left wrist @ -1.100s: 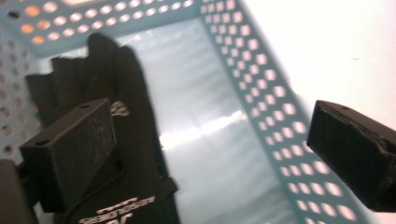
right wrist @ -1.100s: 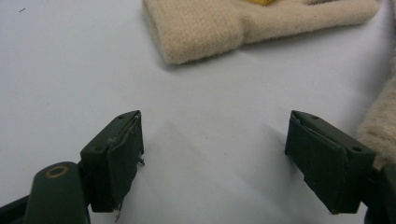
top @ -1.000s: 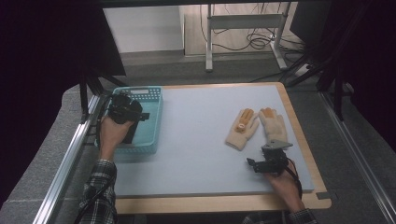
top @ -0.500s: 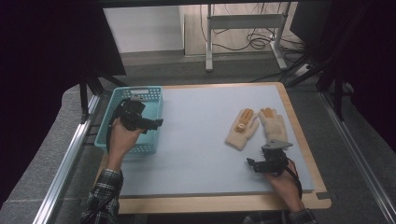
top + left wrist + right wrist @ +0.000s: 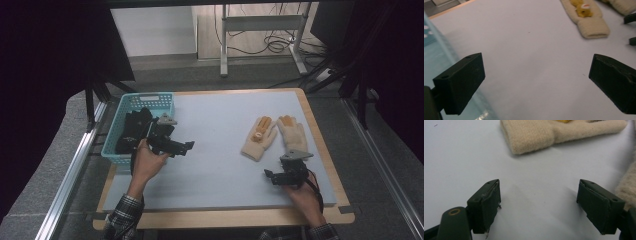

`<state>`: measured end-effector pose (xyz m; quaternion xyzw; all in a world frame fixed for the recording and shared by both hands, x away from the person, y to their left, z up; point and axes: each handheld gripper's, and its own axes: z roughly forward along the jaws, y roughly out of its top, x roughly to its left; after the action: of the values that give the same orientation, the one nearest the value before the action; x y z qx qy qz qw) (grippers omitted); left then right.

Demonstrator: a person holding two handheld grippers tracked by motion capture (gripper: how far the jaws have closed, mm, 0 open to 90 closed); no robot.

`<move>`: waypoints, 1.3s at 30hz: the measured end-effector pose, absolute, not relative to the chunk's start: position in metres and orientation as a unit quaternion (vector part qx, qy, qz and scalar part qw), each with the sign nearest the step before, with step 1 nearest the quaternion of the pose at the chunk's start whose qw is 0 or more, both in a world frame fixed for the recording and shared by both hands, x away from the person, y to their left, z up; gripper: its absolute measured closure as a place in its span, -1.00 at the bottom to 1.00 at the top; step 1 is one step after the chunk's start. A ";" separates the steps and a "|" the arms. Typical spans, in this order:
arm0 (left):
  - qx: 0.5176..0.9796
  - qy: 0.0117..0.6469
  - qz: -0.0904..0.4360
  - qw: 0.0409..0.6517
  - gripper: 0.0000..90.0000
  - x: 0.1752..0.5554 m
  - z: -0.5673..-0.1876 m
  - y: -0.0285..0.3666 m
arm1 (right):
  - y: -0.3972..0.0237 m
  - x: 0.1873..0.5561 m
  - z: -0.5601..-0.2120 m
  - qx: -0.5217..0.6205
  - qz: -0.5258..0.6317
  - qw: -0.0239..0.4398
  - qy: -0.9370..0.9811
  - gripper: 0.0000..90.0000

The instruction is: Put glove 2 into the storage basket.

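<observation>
From above, your left hand (image 5: 146,162) and its gripper (image 5: 186,147) cover the near right corner of the basket (image 5: 150,97), and the dark things (image 5: 132,131) inside it are too murky to name. In your left gripper view, the basket is a blurred teal smear at the left edge. The left glove (image 5: 586,18) is cut by the top edge there, so you see its cuff and a blurred yellow figure. In your right gripper view, that glove (image 5: 554,132) loses its fingers to the top edge, and the right glove (image 5: 627,186) is a strip at the right edge, partly behind the jaw.
</observation>
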<state>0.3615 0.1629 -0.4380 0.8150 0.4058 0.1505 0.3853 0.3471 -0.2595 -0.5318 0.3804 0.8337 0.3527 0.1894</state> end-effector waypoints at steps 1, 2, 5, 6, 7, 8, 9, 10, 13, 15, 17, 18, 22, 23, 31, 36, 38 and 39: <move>0.814 0.405 0.147 0.389 -0.98 0.360 -0.440 0.161 | -0.259 0.347 -0.532 0.380 0.353 0.189 0.834 -0.58; 0.815 0.402 0.143 0.391 -0.98 0.358 -0.443 0.157 | -0.260 0.347 -0.532 0.380 0.353 0.189 0.834 -0.58; 0.818 0.396 0.139 0.394 -0.98 0.352 -0.451 0.149 | -0.260 0.347 -0.532 0.380 0.353 0.190 0.834 -0.58; 0.819 0.393 0.138 0.394 -0.98 0.350 -0.453 0.146 | -0.260 0.347 -0.532 0.380 0.353 0.190 0.834 -0.58; 0.821 0.389 0.138 0.395 -0.98 0.348 -0.456 0.144 | -0.260 0.347 -0.532 0.379 0.352 0.190 0.834 -0.58; 0.822 0.387 0.137 0.396 -0.98 0.346 -0.459 0.142 | -0.260 0.347 -0.532 0.380 0.353 0.190 0.834 -0.58; 0.824 0.384 0.136 0.393 -0.99 0.344 -0.462 0.139 | -0.260 0.347 -0.532 0.380 0.353 0.190 0.834 -0.58; 0.825 0.382 0.138 0.393 -0.99 0.342 -0.465 0.137 | -0.260 0.347 -0.532 0.380 0.353 0.190 0.834 -0.58; 0.826 0.380 0.139 0.392 -0.99 0.337 -0.471 0.134 | -0.260 0.347 -0.532 0.380 0.352 0.189 0.834 -0.58; 0.827 0.375 0.143 0.394 -1.00 0.331 -0.480 0.131 | -0.260 0.347 -0.532 0.380 0.353 0.190 0.834 -0.58; 0.828 0.371 0.142 0.395 -1.00 0.327 -0.487 0.128 | -0.260 0.347 -0.532 0.380 0.353 0.190 0.834 -0.58; 0.830 0.370 0.140 0.393 -1.00 0.326 -0.491 0.126 | -0.260 0.347 -0.532 0.380 0.353 0.190 0.834 -0.58; 0.836 0.370 0.142 0.379 -1.00 0.320 -0.506 0.121 | -0.259 0.347 -0.532 0.380 0.353 0.190 0.834 -0.58; 0.836 0.371 0.139 0.379 -1.00 0.319 -0.509 0.120 | -0.259 0.347 -0.532 0.380 0.353 0.190 0.834 -0.58; 0.839 0.380 0.145 0.362 -1.00 0.305 -0.533 0.120 | -0.260 0.347 -0.532 0.380 0.353 0.190 0.834 -0.58; 0.841 0.389 0.148 0.347 -1.00 0.301 -0.545 0.126 | -0.259 0.347 -0.532 0.380 0.353 0.190 0.834 -0.58; 0.839 0.396 0.144 0.346 -1.00 0.301 -0.548 0.129 | -0.259 0.347 -0.532 0.380 0.353 0.190 0.834 -0.58; 0.835 0.397 0.148 0.350 -0.99 0.301 -0.548 0.129 | -0.259 0.347 -0.532 0.380 0.353 0.190 0.834 -0.58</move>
<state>0.3008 0.1295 -0.5480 0.8354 0.3974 0.1478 0.3497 0.3471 -0.2595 -0.5319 0.3799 0.8338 0.3527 0.1898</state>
